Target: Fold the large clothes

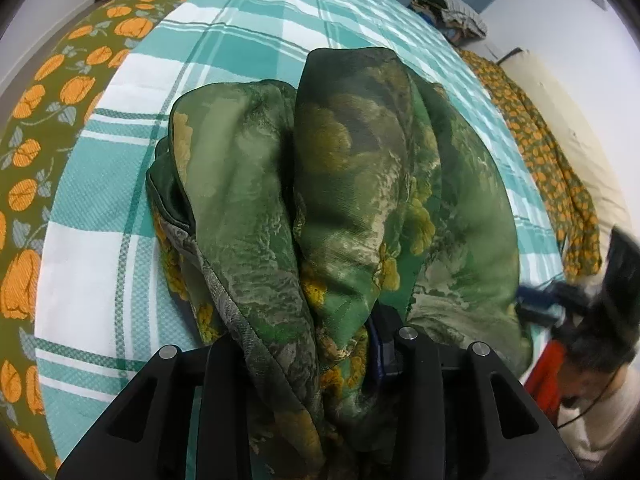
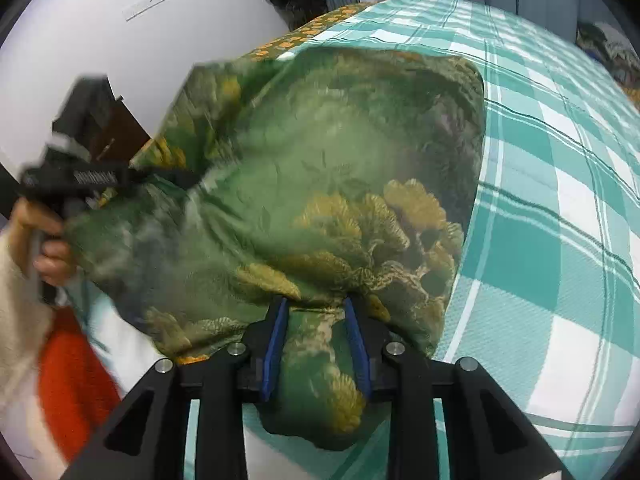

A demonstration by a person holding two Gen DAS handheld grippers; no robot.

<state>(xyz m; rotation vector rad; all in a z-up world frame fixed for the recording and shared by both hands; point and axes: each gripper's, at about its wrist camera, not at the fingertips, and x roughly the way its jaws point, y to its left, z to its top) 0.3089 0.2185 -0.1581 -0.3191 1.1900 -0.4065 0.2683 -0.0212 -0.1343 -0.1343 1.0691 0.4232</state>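
A large green garment with yellow flower print (image 1: 332,184) hangs bunched over the teal and white checked bedspread (image 1: 240,32). My left gripper (image 1: 308,352) is shut on its near edge, with folds of cloth draped over the fingers. In the right wrist view the same garment (image 2: 320,184) spreads out ahead, and my right gripper (image 2: 316,320) is shut on a gathered bunch of it between the blue pads (image 2: 276,344). The left gripper (image 2: 80,180) shows at the left there, blurred, in the person's hand. The right gripper (image 1: 560,300) shows blurred at the right of the left wrist view.
An olive sheet with orange flowers (image 1: 48,120) lies along the bed's left edge and also its right side (image 1: 552,168). A pile of clothes (image 1: 452,8) sits at the far corner. A white wall (image 2: 120,40) lies behind. The person's red clothing (image 2: 76,376) is close.
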